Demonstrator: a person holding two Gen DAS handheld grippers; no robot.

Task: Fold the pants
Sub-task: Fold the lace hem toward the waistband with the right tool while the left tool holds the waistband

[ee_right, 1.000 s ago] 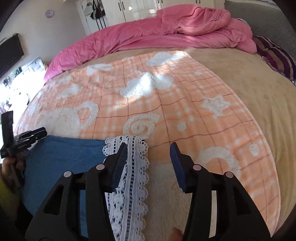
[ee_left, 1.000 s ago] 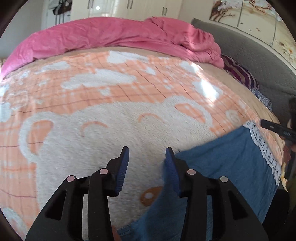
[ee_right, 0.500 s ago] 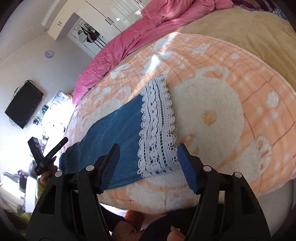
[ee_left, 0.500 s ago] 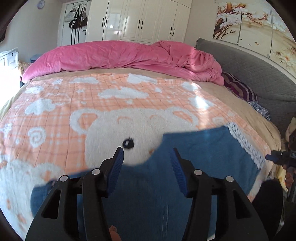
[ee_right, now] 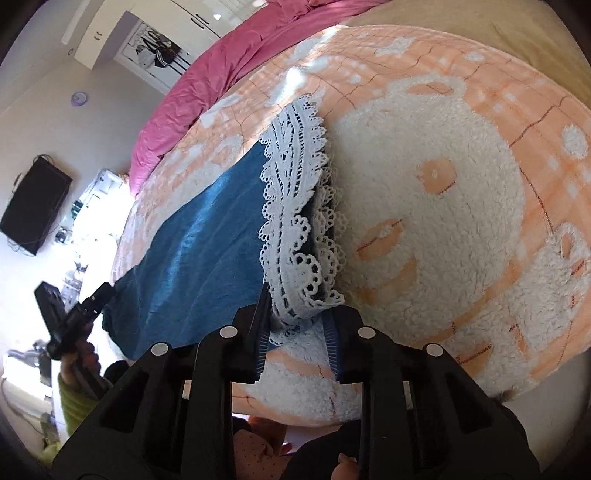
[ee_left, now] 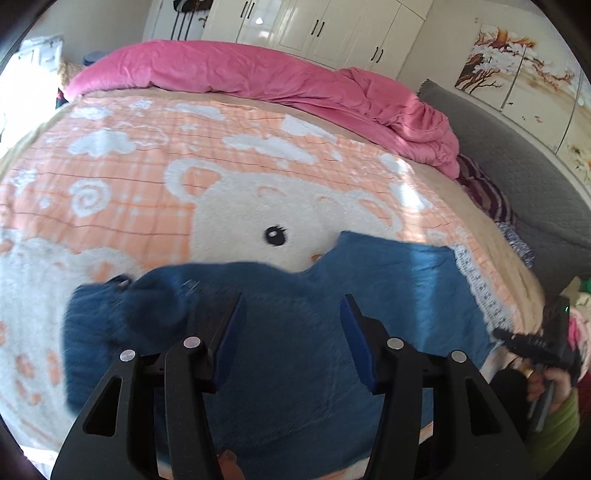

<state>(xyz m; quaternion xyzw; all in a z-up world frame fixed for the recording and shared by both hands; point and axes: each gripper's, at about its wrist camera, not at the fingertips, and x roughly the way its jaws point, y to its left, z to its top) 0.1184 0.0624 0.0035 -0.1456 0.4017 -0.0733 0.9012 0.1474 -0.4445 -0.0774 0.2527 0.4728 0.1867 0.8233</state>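
Blue pants with white lace cuffs lie flat on the orange bear blanket at the near edge of the bed. My left gripper is open and empty, hovering above the waist end of the pants. In the right wrist view the pants stretch away to the left and the lace cuffs lie stacked. My right gripper is open, its jaws on either side of the near corner of the lace cuffs. Each gripper shows in the other's view, the right one and the left one.
A pink duvet is heaped along the far side of the bed. A grey headboard and striped pillow are to the right. White wardrobes stand behind. A wall television hangs at the left.
Both grippers have drawn back toward the near edge of the bed. The left view now looks down on the waist end. The right gripper's jaws have come down around the lace cuff corner and narrowed.
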